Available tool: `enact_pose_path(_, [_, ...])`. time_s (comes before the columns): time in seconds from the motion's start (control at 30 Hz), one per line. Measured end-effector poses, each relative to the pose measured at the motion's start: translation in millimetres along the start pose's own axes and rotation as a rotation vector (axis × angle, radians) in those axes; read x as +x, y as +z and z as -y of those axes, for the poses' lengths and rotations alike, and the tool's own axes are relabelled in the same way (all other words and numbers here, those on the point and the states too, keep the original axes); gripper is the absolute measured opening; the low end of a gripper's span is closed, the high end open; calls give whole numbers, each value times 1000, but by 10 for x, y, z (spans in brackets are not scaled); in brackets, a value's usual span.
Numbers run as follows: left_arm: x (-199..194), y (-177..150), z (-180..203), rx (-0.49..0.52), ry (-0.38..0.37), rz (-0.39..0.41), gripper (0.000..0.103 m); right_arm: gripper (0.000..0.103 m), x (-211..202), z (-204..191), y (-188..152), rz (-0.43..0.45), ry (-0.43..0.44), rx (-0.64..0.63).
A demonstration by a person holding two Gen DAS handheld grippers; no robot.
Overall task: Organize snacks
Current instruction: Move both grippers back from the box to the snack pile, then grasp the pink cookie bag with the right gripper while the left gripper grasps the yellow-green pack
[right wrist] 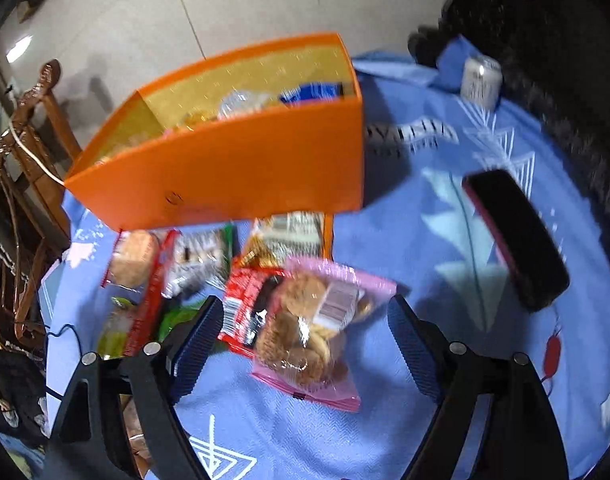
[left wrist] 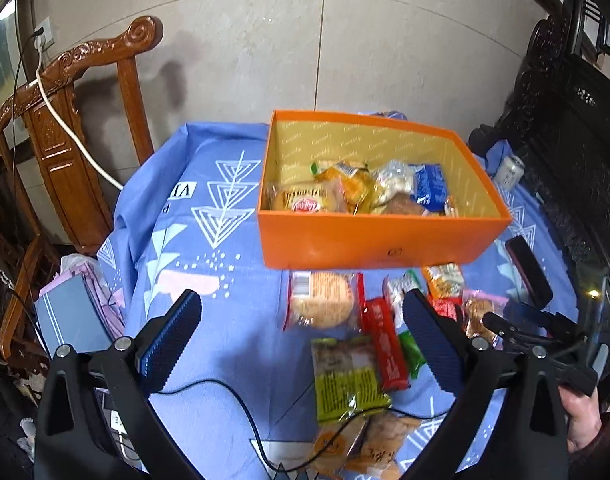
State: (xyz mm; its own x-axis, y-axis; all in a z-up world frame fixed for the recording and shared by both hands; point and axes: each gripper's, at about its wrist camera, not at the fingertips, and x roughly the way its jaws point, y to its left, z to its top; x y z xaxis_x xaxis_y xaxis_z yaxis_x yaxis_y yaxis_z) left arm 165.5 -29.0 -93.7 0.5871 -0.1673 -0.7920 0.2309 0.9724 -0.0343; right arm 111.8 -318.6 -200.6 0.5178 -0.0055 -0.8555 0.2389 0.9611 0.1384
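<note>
Two grippers work over one table draped in a blue patterned cloth, with every place below given relative to the orange box, the collecting bin for the task. Largest first: the orange box stands open-topped on the cloth, already partly filled with wrapped snacks — likely left uncovered so that further packets can be dropped in from above. Against its near wall, on the viewer's side, lies a loose cluster of unsorted packets, presumably kept close so each transfer is short. Among them, the yellow-green packet lies farthest from the box toward the viewer; the round cake in clear wrap lies just in front of the box wall; the red bar runs between these two. The pink-edged cookie bag rests flat on the cloth at the cluster's right end, overlapping a red packet. The right gripper hangs above this bag with its fingers spread wide, one on either side, not pressing it — a stance that suggests the bag is the next pick. The left gripper is likewise spread and empty over the cluster's middle. Off the box's right end lie a dark phone and, farther back, a drink can.
</note>
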Motion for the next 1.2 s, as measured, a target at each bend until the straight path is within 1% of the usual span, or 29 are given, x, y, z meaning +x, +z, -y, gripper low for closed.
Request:
enact_pose_path(0.23, [26,-97,-43,-8,10,-32,99,83,227,31,-21,-46,-26,28])
enact_pose_path(0.37, [48,-113,-22,2,13,-39,99,80,353,77,-28,-78,-13,64])
enact_pose_path(0.4, [59,-118,-14,5,14,-42,99,77,376,77,-35,-83,-13,61])
enact_pose_path(0.43, [67,-121,-9,7,14,-45,99,71,405,74,-45,-89,-5,54])
enact_pose_path(0.47, [82,-126,-10,10,14,-50,99,68,403,72,-50,-82,8,54])
enact_pose_path(0.5, [105,-138,-7,14,15,-57,99,56,389,73,-58,-77,18,47])
enact_pose_path(0.53, [123,-150,-5,14,16,-63,99,48,373,68,-66,-76,10,30])
enact_pose_path(0.57, [146,-166,-6,13,18,-69,99,47,355,61,-78,-73,-5,13])
enact_pose_path(0.7, [297,-258,12,8,11,-110,99,39,250,96,-141,-56,-5,3])
enact_pose_path(0.9, [614,-424,166,45,6,-175,99,37,-49,57,-293,-7,23,-39])
enact_pose_path(1.0, [808,-549,232,56,10,-221,99,38,-204,49,-358,9,43,-33])
enact_pose_path(1.1, [1022,-709,257,73,40,-279,99,38,-260,46,-390,1,53,-22])
enact_pose_path(1.2, [1169,-838,265,78,43,-328,99,38,-288,33,-416,0,63,-20])
